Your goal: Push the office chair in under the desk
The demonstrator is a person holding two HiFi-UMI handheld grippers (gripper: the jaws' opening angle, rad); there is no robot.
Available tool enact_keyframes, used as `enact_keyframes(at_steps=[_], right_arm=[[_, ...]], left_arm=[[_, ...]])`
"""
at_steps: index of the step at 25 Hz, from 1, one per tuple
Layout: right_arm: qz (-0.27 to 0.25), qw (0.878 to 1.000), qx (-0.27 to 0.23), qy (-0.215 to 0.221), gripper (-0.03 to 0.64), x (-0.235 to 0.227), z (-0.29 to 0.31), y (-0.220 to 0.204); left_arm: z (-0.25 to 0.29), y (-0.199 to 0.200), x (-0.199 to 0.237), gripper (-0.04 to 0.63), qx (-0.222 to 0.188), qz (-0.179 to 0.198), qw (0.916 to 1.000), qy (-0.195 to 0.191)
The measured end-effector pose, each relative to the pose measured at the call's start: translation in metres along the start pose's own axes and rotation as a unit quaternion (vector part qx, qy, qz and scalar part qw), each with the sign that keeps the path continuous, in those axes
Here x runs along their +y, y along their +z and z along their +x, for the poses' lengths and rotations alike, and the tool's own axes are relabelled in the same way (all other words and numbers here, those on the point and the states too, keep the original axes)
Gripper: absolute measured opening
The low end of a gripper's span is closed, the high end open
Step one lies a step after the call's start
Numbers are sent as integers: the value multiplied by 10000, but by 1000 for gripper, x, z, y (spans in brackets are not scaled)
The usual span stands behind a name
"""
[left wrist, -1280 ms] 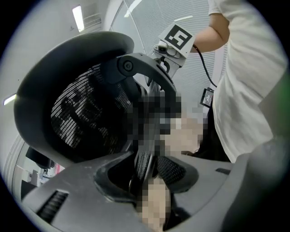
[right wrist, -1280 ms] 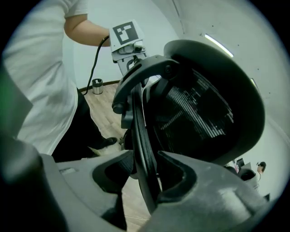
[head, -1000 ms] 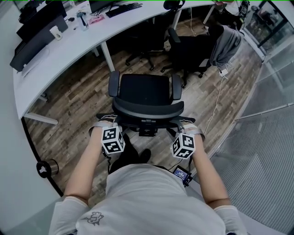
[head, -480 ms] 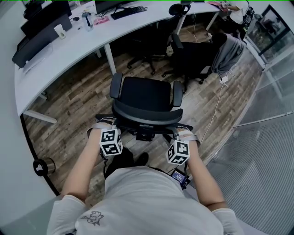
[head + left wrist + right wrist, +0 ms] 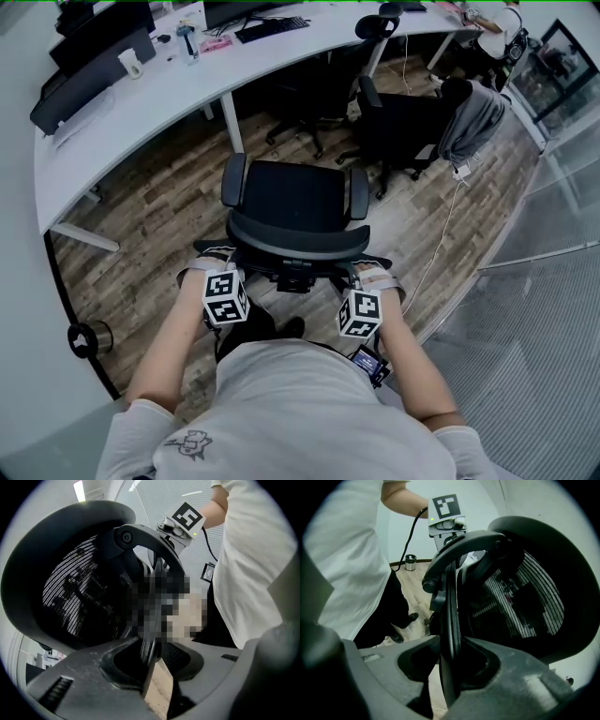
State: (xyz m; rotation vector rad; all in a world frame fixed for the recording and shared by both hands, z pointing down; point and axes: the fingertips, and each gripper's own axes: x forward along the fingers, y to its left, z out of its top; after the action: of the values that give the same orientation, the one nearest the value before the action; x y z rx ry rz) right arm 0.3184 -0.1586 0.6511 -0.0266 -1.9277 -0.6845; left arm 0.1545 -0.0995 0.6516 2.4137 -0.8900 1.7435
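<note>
The office chair (image 5: 292, 197) is standing on the floor (image 5: 159, 225), seat facing the table (image 5: 159, 89) but well apart from it. The left gripper (image 5: 217, 262) and right gripper (image 5: 373, 275) are clamping the backrest (image 5: 295, 239) rim in their jaws, the left having just been tightening. Most of the push is remaining.
</note>
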Motion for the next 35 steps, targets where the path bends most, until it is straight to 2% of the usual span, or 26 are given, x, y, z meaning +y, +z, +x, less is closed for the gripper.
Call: enact_keyframes(at_steps=[5,17,35], right_arm=[[-297,9995,-38,32,127,-16,15,14],[-895,9956,-200,186,121,-58,63,71],[-1456,9871,-422,511,120,-113,148,218]], left_arm=[[-4,-15,9,126,101,-275,9995,85],[-20,-77,39,127,217,-724,9953,613],[-58,-224,98,127,422,-1388,9870,689]])
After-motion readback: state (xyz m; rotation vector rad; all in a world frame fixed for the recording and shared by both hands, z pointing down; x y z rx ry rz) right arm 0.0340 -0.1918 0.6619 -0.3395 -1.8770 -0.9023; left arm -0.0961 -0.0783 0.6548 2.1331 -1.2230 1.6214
